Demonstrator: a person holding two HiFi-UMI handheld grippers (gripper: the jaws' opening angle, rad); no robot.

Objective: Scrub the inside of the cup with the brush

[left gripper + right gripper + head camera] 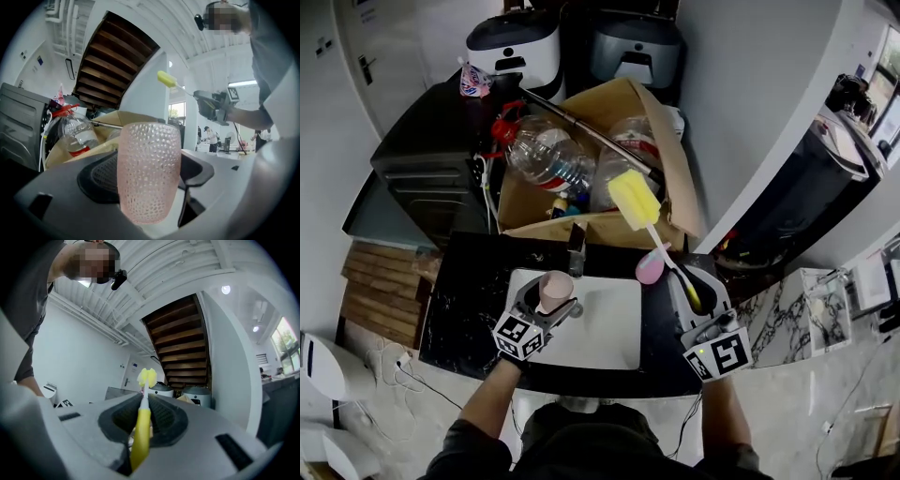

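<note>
My left gripper (551, 302) is shut on a pink dimpled cup (555, 291), held upright over the white sink basin (609, 328); in the left gripper view the cup (149, 171) fills the space between the jaws. My right gripper (691, 295) is shut on the yellow handle of a brush (686, 285), whose thin white stem rises to a yellow sponge head (634, 199) well above and to the right of the cup. In the right gripper view the brush (140, 434) points straight out from the jaws. The brush head is outside the cup.
An open cardboard box (670, 159) with plastic bottles (546, 155) stands behind the sink. A pink object (649, 268) lies at the basin's far right corner. The faucet (576, 246) is at the back edge. Black countertop (459, 309) surrounds the basin.
</note>
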